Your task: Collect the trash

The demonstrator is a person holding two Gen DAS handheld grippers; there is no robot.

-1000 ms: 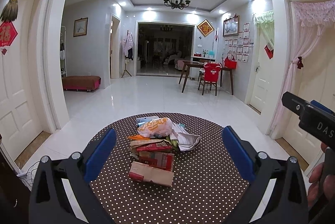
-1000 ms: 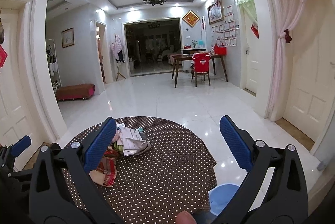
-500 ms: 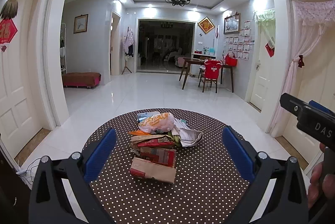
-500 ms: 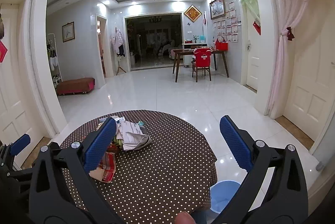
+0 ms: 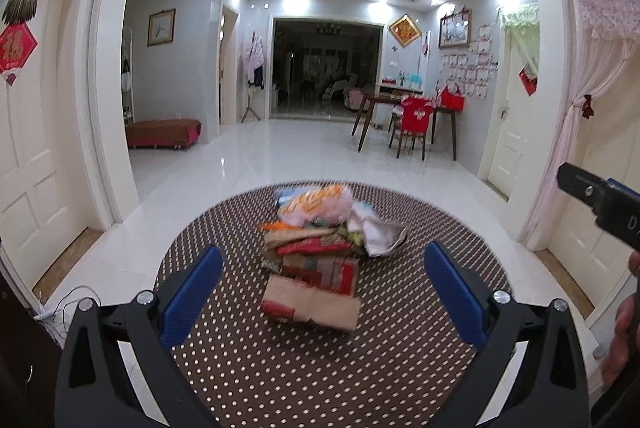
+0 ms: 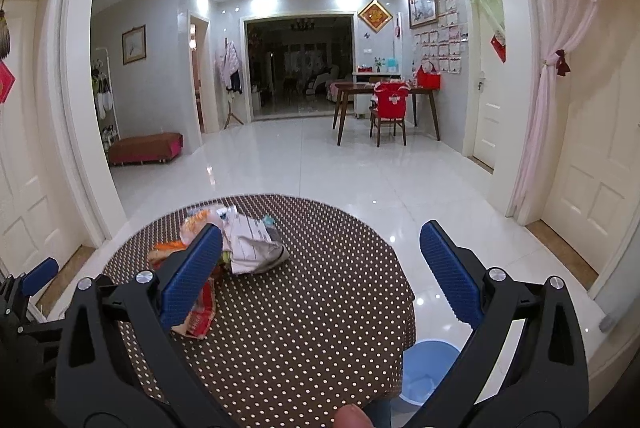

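Hovering wide open and empty, the left gripper (image 5: pixel 320 284) and right gripper (image 6: pixel 320 268) are getting ready to pick up the trash pile (image 5: pixel 320 252) on the dotted round table (image 5: pixel 400 348). Next, one likely needs to grab a wrapper for the blue bin (image 6: pixel 426 368) beside the table.

black gripper frames, silver screws, ribbed blue fingers (image 6: pixel 448 274), bare skin.
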